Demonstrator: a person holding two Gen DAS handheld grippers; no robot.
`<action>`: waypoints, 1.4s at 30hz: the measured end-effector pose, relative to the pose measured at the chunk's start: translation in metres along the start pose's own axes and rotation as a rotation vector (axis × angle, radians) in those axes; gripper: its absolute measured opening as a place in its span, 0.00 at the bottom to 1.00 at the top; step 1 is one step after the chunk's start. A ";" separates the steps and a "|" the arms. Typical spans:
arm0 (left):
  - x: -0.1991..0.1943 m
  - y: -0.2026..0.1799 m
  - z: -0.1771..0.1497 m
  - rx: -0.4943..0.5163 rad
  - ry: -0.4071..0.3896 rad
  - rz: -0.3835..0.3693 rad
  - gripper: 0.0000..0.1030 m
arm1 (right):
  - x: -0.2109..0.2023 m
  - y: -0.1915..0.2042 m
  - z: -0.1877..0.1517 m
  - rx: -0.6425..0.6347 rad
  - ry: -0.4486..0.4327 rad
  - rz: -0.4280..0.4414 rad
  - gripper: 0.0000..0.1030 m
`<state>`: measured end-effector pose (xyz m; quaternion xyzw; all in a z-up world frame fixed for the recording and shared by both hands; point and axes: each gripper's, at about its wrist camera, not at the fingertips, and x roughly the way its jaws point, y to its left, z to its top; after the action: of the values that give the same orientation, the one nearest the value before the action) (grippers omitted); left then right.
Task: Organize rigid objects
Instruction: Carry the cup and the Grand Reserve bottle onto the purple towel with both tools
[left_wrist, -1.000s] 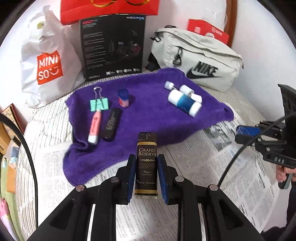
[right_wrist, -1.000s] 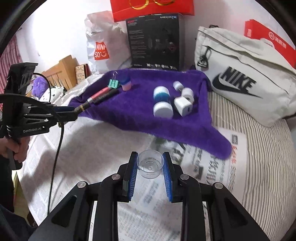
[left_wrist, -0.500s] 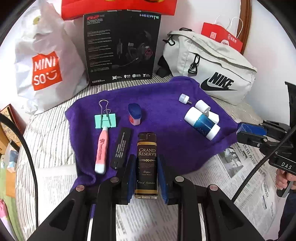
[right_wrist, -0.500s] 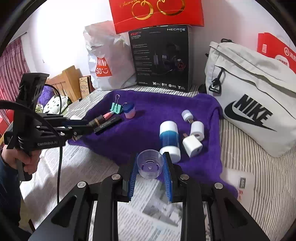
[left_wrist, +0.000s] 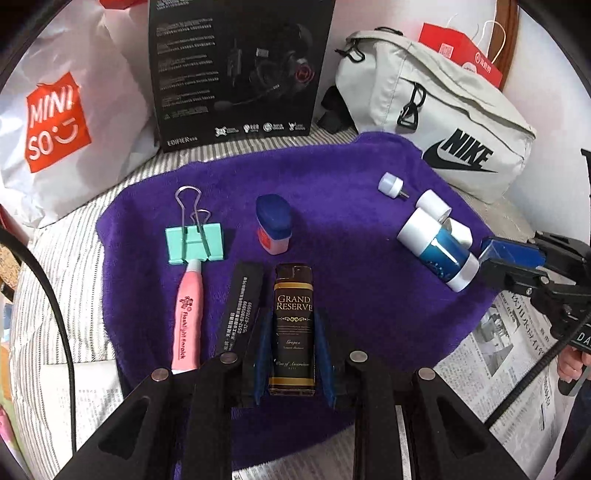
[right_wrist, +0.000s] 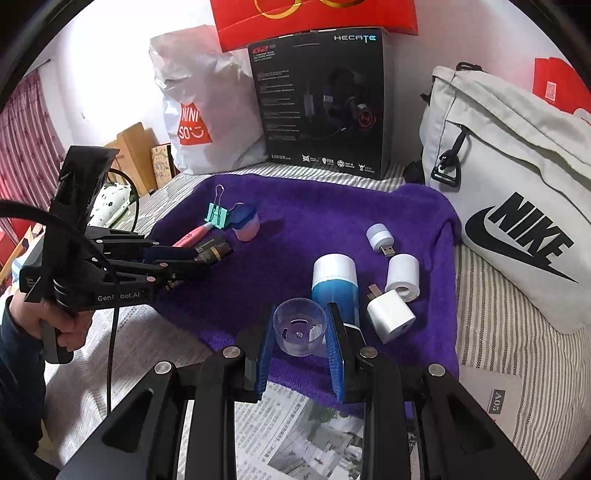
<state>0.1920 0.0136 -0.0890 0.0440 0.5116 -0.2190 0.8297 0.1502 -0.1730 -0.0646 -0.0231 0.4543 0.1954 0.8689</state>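
Observation:
My left gripper is shut on a black "Grand Reserve" lighter, held over the purple towel beside a black stick and a pink flashlight pen. A green binder clip and a small blue-capped jar lie beyond. My right gripper is shut on a clear plastic cup, over the towel's near edge, beside the blue-and-white bottle, white charger, white cap and USB light.
A Miniso bag, a black headset box and a grey Nike bag stand behind the towel. Newspaper covers the striped bed in front. The left gripper also shows at the left of the right wrist view.
Both grippers have moved forward from over the newspaper to over the purple towel, each still holding its object. The left one now sits next to the black stick.

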 end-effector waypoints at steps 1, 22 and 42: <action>0.003 0.001 0.000 -0.001 0.006 0.001 0.22 | 0.002 0.000 0.001 -0.004 0.002 -0.001 0.26; 0.009 0.020 0.003 0.007 0.025 0.031 0.22 | 0.046 0.019 0.014 -0.080 0.061 0.035 0.26; 0.008 0.022 0.001 0.006 0.011 0.016 0.23 | 0.077 0.024 0.026 -0.133 0.114 -0.001 0.26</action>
<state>0.2055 0.0304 -0.0990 0.0519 0.5151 -0.2137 0.8285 0.2010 -0.1203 -0.1077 -0.0919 0.4889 0.2232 0.8383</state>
